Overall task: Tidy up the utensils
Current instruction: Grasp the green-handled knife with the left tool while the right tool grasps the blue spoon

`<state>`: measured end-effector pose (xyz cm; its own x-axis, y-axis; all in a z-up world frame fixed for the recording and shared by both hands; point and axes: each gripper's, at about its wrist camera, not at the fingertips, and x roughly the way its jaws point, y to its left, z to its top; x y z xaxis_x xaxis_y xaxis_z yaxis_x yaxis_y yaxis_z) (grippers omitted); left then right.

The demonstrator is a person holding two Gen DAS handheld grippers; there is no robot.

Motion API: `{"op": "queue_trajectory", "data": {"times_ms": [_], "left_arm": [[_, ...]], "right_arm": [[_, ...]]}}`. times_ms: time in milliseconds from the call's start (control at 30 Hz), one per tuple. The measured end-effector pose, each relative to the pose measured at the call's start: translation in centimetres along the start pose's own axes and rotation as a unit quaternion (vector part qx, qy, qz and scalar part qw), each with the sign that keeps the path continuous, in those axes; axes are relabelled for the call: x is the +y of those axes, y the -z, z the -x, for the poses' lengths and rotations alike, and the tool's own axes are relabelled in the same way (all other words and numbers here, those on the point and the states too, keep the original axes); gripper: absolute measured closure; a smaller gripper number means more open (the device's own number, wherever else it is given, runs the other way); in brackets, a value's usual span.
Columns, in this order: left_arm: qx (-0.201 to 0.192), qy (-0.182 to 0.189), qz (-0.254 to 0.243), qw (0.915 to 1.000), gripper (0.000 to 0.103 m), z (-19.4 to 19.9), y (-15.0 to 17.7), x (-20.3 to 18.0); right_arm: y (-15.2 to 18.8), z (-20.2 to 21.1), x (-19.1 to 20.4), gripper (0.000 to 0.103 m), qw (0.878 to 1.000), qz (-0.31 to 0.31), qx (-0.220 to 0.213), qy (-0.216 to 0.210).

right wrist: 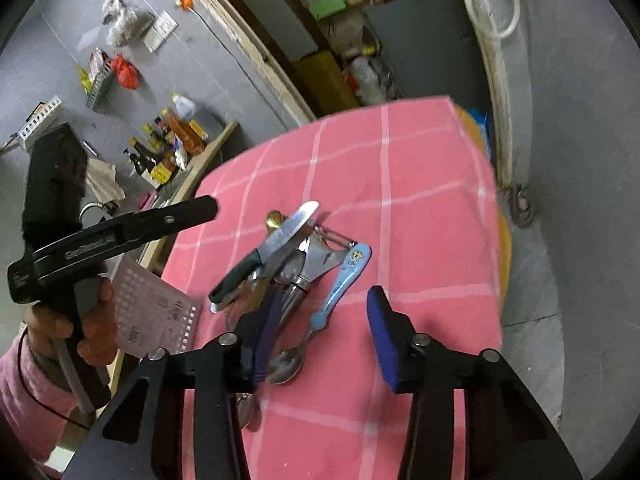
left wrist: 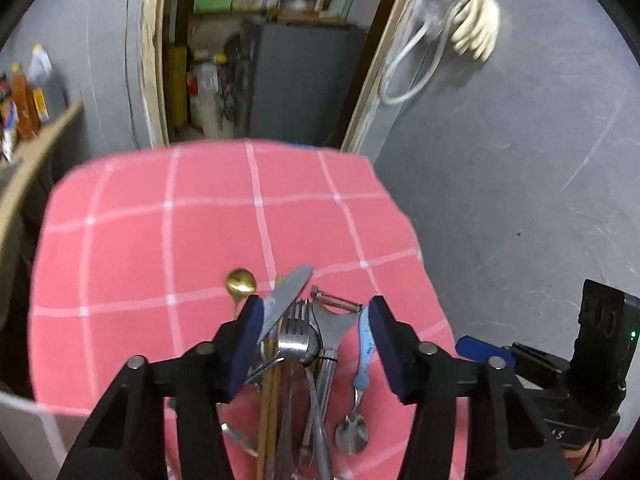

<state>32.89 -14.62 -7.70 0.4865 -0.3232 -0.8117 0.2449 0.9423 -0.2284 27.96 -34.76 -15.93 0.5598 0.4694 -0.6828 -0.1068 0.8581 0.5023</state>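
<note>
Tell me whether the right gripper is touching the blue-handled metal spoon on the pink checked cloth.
Cannot tell. In the right wrist view the right gripper stands open, and its left pad overlaps the blue-handled spoon's bowel end, hiding any gap.

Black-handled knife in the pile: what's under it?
The knife lies on top of the heap. Under its blade show a gold spoon and a peeler; under its handle, more steel cutlery. What lies lower is hidden. Pink checked cloth below.

Utensil pile (left wrist: 304, 360) handles behind left hand-held gripper (left wrist: 316, 344); doorway shelves (left wrist: 248, 4) blurred.
</note>
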Motion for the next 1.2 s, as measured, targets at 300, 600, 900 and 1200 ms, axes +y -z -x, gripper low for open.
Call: {"op": "queue_trajectory", "data": {"times_ms": [300, 600, 900, 1200], "left_arm": [[0.065, -0.022, 0.003, 0.9977, 0.057, -6.3, -0.1, 1.4], [0.112, -0.026, -0.003, 0.9934, 0.057, -9.3, -0.3, 2.2], [0.127, -0.033, -0.015, 0.9912, 0.065, -9.6, -0.6, 1.5], [0.130, -0.028, -0.009, 0.9910, 0.083, -9.2, -0.9, 1.3]], "right_arm": [[-0.4, -7.0, -0.8, 0.071, 0.997, -0.030, 0.064, -0.020], [-1.0, -9.2, -0.3, 0.071, 0.995, -0.040, 0.086, -0.029], [-1.0, -10.0, -1.2, 0.071, 0.992, -0.070, 0.089, -0.055], [-0.8, -10.1, -1.5, 0.071, 0.991, -0.078, 0.088, -0.060]]}}
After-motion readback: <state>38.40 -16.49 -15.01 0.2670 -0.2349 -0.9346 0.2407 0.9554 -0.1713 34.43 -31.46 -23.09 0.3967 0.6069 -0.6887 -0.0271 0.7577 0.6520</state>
